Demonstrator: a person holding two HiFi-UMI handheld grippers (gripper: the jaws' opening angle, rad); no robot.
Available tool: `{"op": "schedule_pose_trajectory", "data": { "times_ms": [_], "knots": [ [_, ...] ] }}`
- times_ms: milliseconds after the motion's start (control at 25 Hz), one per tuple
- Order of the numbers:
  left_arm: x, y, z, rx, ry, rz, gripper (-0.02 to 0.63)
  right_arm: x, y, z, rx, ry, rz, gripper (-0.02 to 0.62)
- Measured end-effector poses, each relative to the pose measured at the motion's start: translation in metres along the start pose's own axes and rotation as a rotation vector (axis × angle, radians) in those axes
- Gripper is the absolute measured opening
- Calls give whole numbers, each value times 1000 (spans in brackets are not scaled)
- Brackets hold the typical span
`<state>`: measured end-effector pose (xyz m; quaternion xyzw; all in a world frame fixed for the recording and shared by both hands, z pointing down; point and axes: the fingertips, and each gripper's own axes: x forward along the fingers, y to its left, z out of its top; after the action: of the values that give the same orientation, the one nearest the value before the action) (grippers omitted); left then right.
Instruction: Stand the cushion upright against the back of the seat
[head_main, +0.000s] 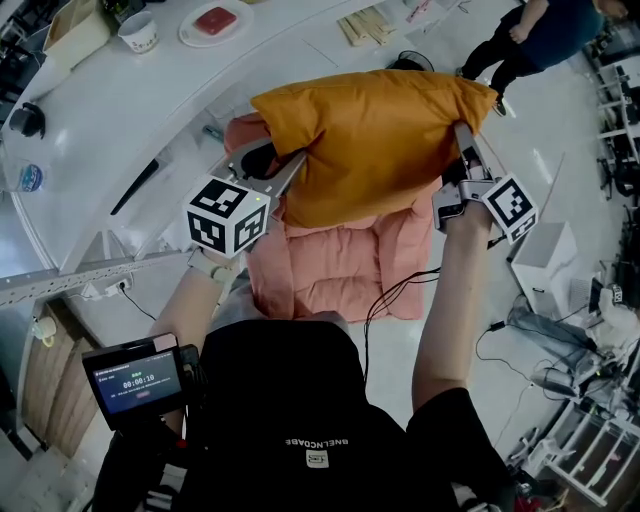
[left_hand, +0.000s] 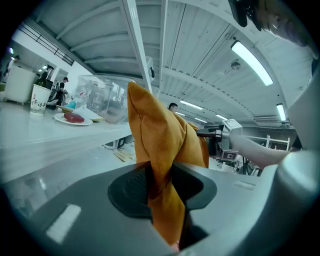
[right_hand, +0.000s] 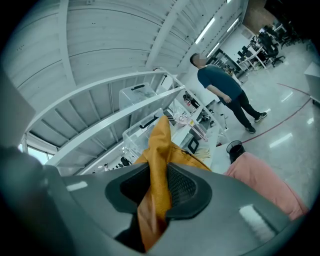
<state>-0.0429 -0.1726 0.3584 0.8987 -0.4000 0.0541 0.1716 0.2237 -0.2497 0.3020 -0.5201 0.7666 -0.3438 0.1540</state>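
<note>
We hold the cushion (head_main: 370, 140) above the pink seat (head_main: 340, 270), left gripper (head_main: 283, 178) and right gripper (head_main: 466, 150) each pinching a thin fabric fold at its ends. Either fold could slip, dropping it flat.

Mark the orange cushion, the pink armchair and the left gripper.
orange cushion (head_main: 375, 140), head view, middle of its broad face.
pink armchair (head_main: 335, 270), head view, seat pad below the cushion.
left gripper (left_hand: 160, 182), left gripper view, between the jaws, which pinch the cushion fabric.
</note>
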Motion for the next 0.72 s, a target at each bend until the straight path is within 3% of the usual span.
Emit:
{"op": "schedule_pose_trajectory", "data": {
  "times_ms": [360, 720],
  "knots": [
    [2, 25, 17, 13, -22, 17, 133, 10, 4, -4, 34, -6, 8, 98],
    [41, 60, 18, 31, -12, -6, 135, 55, -22, -1, 37, 5, -13, 95]
  ]
}}
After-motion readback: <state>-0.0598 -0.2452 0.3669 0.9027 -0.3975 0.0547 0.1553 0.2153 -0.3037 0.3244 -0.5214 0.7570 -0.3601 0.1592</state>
